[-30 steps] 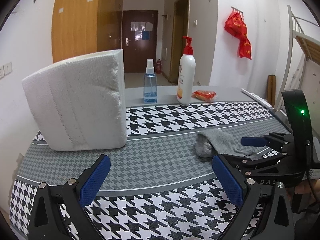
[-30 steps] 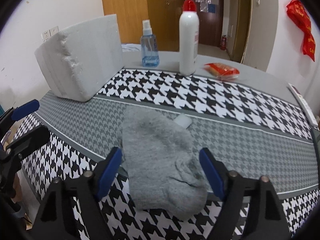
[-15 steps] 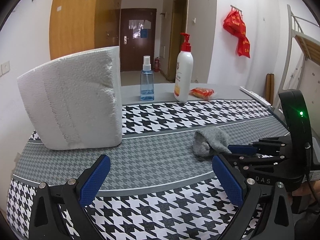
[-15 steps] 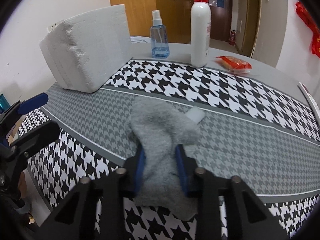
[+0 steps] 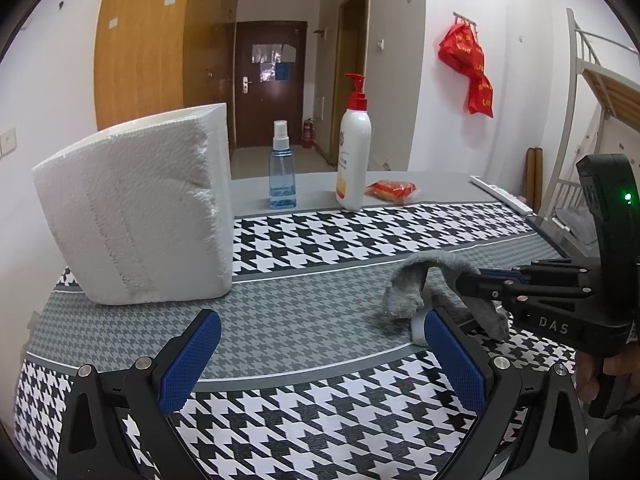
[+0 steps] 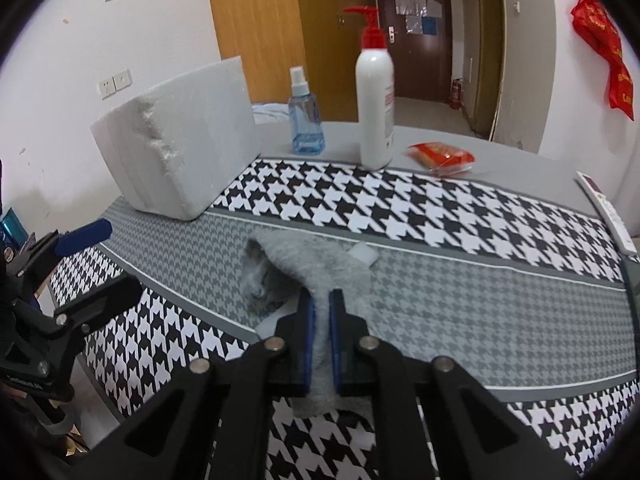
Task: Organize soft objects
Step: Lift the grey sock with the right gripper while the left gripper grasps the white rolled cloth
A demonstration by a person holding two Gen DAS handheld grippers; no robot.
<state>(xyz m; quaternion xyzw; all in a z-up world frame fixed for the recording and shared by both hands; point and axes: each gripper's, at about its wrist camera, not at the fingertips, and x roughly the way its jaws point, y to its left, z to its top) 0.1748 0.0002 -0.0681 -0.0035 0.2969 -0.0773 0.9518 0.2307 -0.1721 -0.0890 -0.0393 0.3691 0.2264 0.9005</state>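
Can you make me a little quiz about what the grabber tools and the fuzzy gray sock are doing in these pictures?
1. True or false: the right tool is shut on the gray sock.
2. Which stands nearer the big white paper stack? A) the blue spray bottle B) the white pump bottle
3. Fill the gap: the left tool is ____, with nothing between its blue pads.

Key
1. True; the sock is pinched and lifted off the checked tablecloth, with its free end drooping.
2. A.
3. Open.
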